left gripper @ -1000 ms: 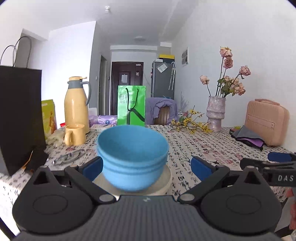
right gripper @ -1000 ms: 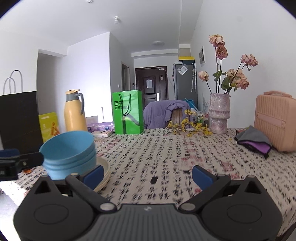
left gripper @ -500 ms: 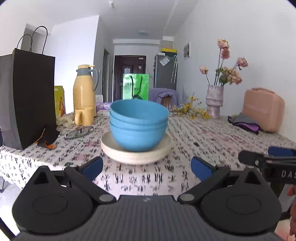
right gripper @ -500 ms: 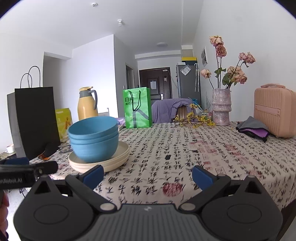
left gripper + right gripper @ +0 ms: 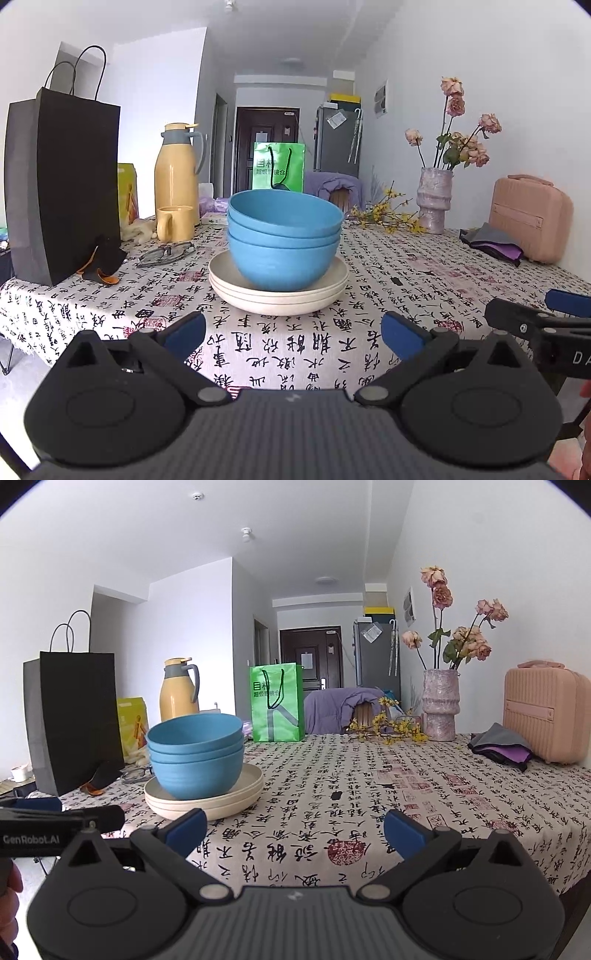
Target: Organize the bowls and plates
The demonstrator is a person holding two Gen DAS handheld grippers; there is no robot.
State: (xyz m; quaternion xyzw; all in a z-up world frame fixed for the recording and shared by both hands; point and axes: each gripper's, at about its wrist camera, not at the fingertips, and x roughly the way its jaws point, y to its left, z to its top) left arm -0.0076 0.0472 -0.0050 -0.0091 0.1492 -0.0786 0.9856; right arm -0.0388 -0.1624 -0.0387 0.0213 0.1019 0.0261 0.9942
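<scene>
Lettering reading "GenRobot.AI" is showing on the side of the left gripper (image 5: 55, 821) as seen from the right wrist view, while only "DA" is legible on the right gripper (image 5: 535, 325) in the left wrist view. Both grippers are hovering with blue-padded jaws spread apart and holding nothing. Ahead of the left jaws, centred between them but well clear, three nested blue bowls (image 5: 283, 240) are sitting on a stack of cream plates (image 5: 236, 284); from the right gripper the stack is lying ahead and to the left. Everything is resting on a tablecloth (image 5: 369, 805) printed with black Chinese calligraphy and red seals. Farther back are standing a black paper bag (image 5: 62, 184), a yellow thermos (image 5: 175, 177) with a matching mug (image 5: 177, 223), a green shopping bag (image 5: 277, 701) bearing Chinese characters, a vase of dried roses (image 5: 441, 705) and a pink case (image 5: 546, 716).
</scene>
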